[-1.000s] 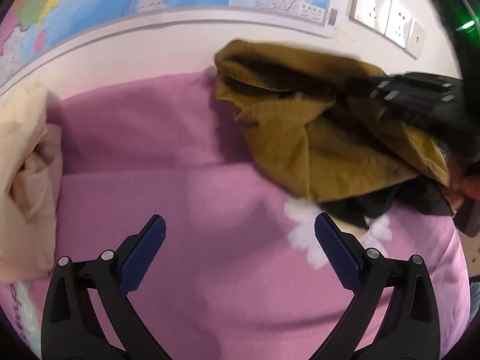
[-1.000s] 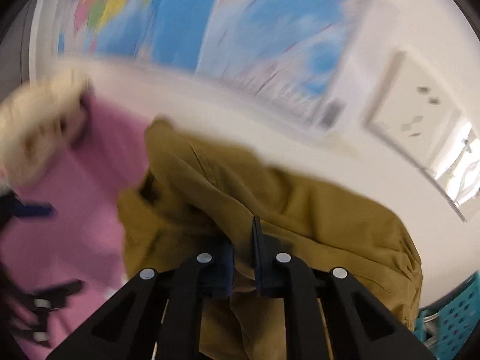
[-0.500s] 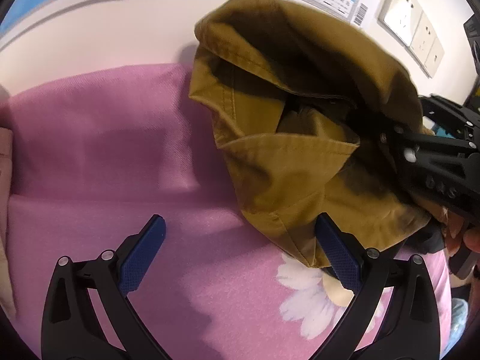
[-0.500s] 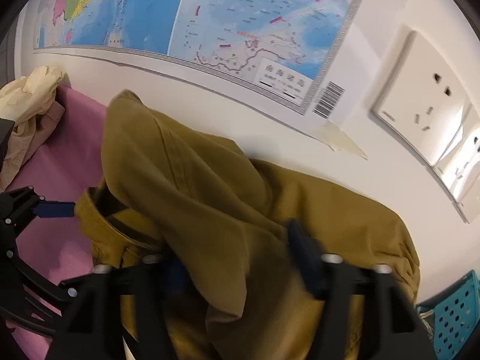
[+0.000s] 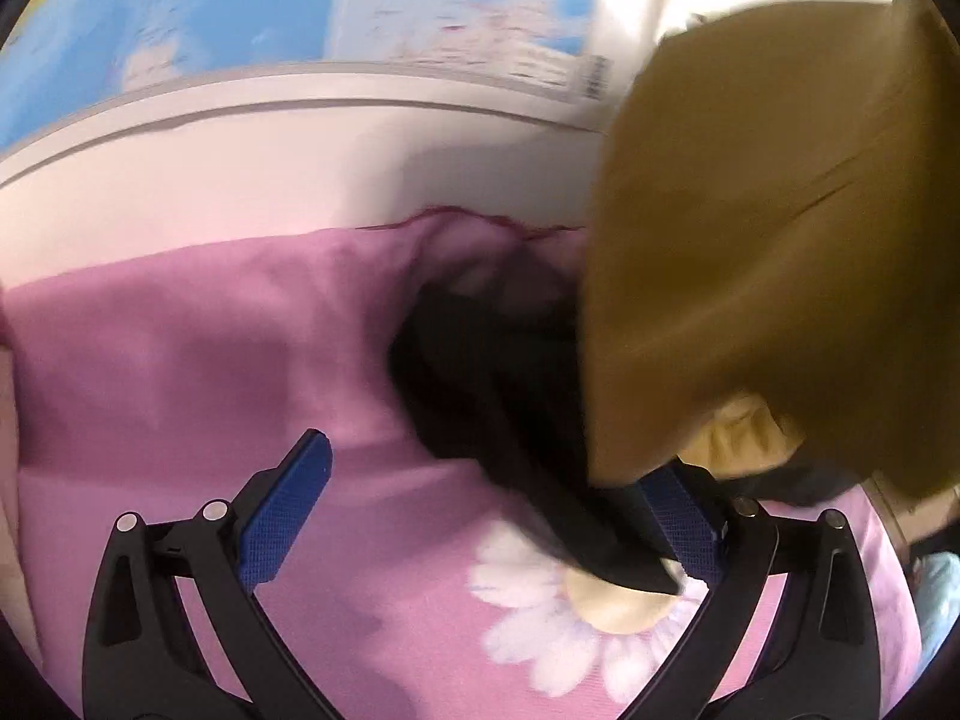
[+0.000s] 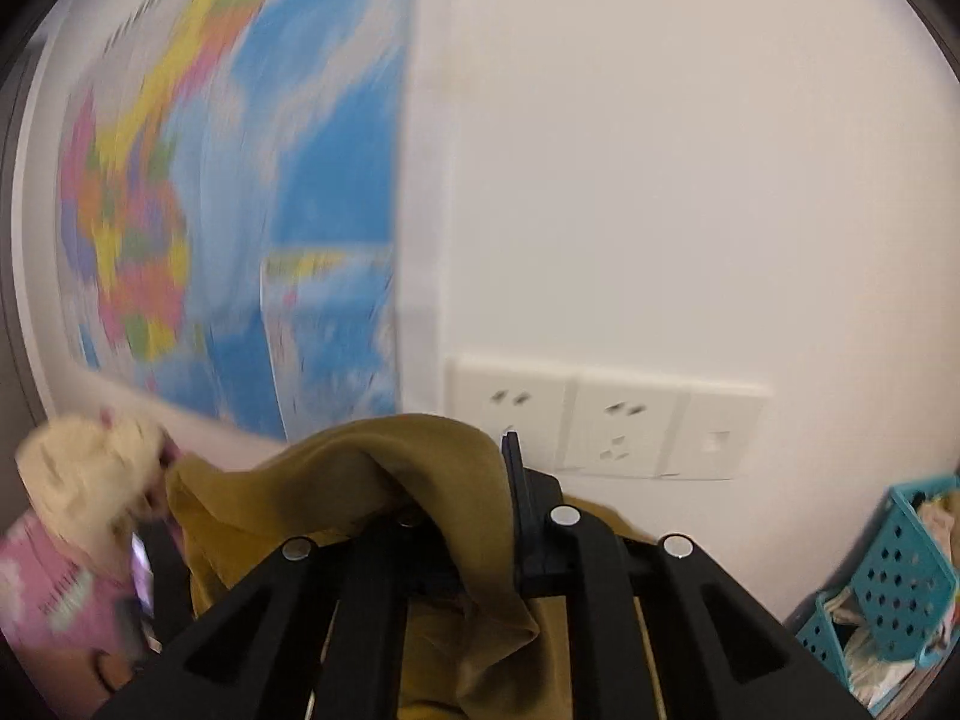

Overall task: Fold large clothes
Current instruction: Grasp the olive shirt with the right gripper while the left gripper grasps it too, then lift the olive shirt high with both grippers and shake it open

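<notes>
I see even, soft indoor light; motion blur smears both fisheye views, worst on the wall map (image 6: 240, 192), edges bowed.

You had a world map (image 6: 240, 192) at upper left, wall sockets (image 6: 606, 417) at centre, a teal basket (image 6: 900, 576) lower right, and a pink flowered sheet (image 5: 198, 360) below.
</notes>
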### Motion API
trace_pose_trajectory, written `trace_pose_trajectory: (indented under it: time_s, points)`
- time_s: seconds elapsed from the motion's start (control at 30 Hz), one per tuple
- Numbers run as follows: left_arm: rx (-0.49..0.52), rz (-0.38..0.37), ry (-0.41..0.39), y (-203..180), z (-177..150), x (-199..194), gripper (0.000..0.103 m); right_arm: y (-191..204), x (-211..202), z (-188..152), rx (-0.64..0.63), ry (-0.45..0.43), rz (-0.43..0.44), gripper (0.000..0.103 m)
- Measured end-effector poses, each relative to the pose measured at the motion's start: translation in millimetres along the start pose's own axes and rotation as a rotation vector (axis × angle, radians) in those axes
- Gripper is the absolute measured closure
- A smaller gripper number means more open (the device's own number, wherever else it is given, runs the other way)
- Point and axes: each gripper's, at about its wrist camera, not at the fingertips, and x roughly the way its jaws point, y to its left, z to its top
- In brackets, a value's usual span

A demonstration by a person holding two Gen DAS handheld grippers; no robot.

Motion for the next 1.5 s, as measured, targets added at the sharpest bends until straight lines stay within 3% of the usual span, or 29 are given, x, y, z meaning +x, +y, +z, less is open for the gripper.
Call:
trace_pose_trajectory:
  time_s: [0.13, 0.27, 0.3, 0.37, 0.4, 0.43, 0.53, 0.73, 0.77, 0.93, 1.17, 1.23, 1.37, 1.5]
  points:
    - [-0.016, -0.059, -0.069, -21.5, 14.6, -8.6, 0.006, -20.2, -46.5, 19.6, 0.024, -0.054, -0.025, 0.094]
    - [0.032, -0.188, -0.187, -71.1, 42.2, -23.4, 0.008, -27.3, -88.2, 33.7, 0.032, -0.109, -0.052, 0.094]
    - [0.067, -0.208, -0.193, -83.1, 43.8, -24.6, 0.015, -28.2, -94.6, 36.3, 0.036, -0.117, -0.052, 0.095]
    - [0.128, -0.252, -0.18, -103.1, 45.3, -29.9, 0.043, -25.2, -108.7, 42.5, 0.02, -0.131, -0.064, 0.095]
    - [0.149, -0.293, -0.17, -115.8, 45.4, -24.7, 0.074, -26.2, -116.1, 44.7, 0.022, -0.136, -0.071, 0.095]
    - [0.163, -0.342, -0.16, -123.6, 47.9, -25.9, 0.09, -27.7, -123.1, 46.1, 0.027, -0.137, -0.069, 0.095]
    - [0.2, -0.386, -0.175, -145.4, 53.4, -34.0, 0.098, -31.4, -142.7, 50.3, 0.041, -0.155, -0.081, 0.095]
    - [0.218, -0.402, -0.28, -166.0, 78.9, -69.1, 0.101, -37.1, -198.2, 69.1, 0.057, -0.232, -0.105, 0.095]
    - [0.223, -0.407, -0.306, -170.9, 78.9, -105.7, 0.101, -37.2, -210.6, 75.0, 0.054, -0.249, -0.108, 0.095]
    - [0.265, -0.391, -0.412, -192.1, 107.1, -161.7, 0.101, -23.9, -269.1, 103.5, 0.038, -0.347, -0.122, 0.095]
    - [0.197, -0.336, -0.64, -172.6, 127.7, -286.0, 0.101, 13.3, -374.7, 131.4, 0.018, -0.501, -0.063, 0.095]
    - [0.189, -0.313, -0.695, -161.2, 125.9, -326.0, 0.101, 22.8, -399.7, 131.5, 0.018, -0.526, -0.031, 0.095]
    - [0.209, -0.183, -0.836, -138.0, 96.9, -414.4, 0.101, 47.0, -440.5, 114.3, -0.007, -0.545, 0.036, 0.095]
    - [0.207, -0.099, -0.849, -119.8, 53.2, -475.2, 0.101, 65.5, -454.7, 87.8, -0.006, -0.498, 0.153, 0.095]
